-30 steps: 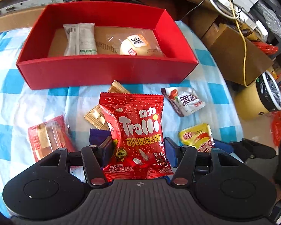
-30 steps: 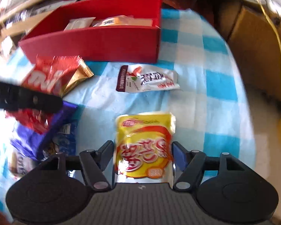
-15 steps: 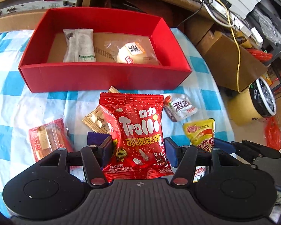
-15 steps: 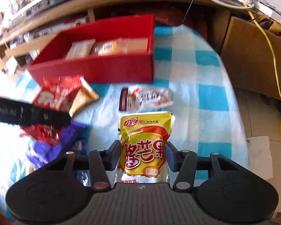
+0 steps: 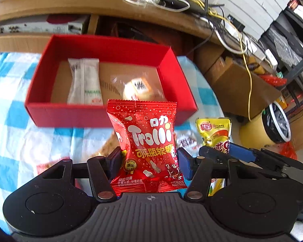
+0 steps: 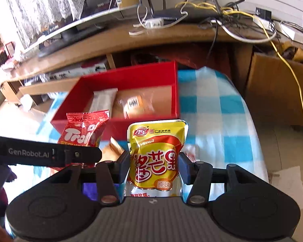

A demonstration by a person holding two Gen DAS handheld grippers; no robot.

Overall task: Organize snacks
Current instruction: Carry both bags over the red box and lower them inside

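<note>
**Both tools loaded, raised near the red box**

Above the checked cloth, the left tool (image 5: 149,162) tilts steeply downward and pinches a red Trolli bag (image 5: 146,141) by its lower half; the bag stands upright between the pads, glossy crinkled foil with a serrated top seal. Just to its right, the right tool (image 6: 153,166) points down at a similar slant and grips a yellow mango pouch (image 6: 156,153), also upright, smooth shiny film with rounded top corners. Its jaws have just been closing, with the pouch between them, and the pads now press its sides.

Beyond both sits the red box (image 5: 91,115), a shallow rectangular cardboard tray with matte walls and a brown floor. Inside lie a long white sachet (image 5: 84,82) on the left and a clear-wrapped round bun (image 5: 138,89) to its right, blurred.

The desk (image 6: 218,125) wears a blue-and-white checked cloth, slightly rumpled. More wrappers lie on it below the tools, too blurred to describe.
</note>
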